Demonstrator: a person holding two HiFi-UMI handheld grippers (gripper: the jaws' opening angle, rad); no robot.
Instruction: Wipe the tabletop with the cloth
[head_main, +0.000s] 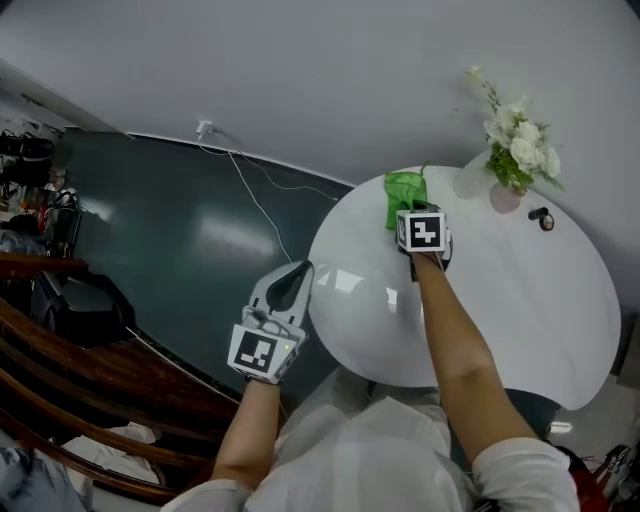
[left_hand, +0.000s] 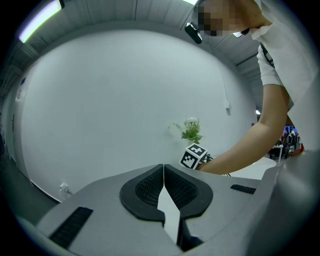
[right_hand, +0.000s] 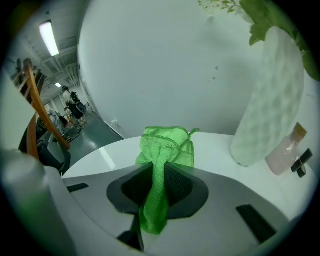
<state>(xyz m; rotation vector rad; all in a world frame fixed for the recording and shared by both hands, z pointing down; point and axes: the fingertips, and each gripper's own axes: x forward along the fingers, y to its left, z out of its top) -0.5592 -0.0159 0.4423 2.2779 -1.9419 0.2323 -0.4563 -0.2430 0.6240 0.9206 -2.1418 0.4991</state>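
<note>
A green cloth (head_main: 405, 190) (right_hand: 165, 150) lies on the far left edge of the round white table (head_main: 500, 300). My right gripper (head_main: 408, 213) (right_hand: 159, 172) is shut on the cloth, whose near end hangs bunched between the jaws while the rest spreads on the tabletop (right_hand: 210, 145). My left gripper (head_main: 290, 285) (left_hand: 163, 172) is held off the table's left side, over the dark floor, with its jaws shut on nothing.
A clear vase (head_main: 472, 180) (right_hand: 270, 105) with white flowers (head_main: 518, 145) stands at the table's far edge, beside a small pink bottle (head_main: 505, 198) (right_hand: 285, 152) and a small black item (head_main: 541, 218). A white cable (head_main: 255, 200) runs across the dark floor. Wooden furniture (head_main: 60, 330) stands left.
</note>
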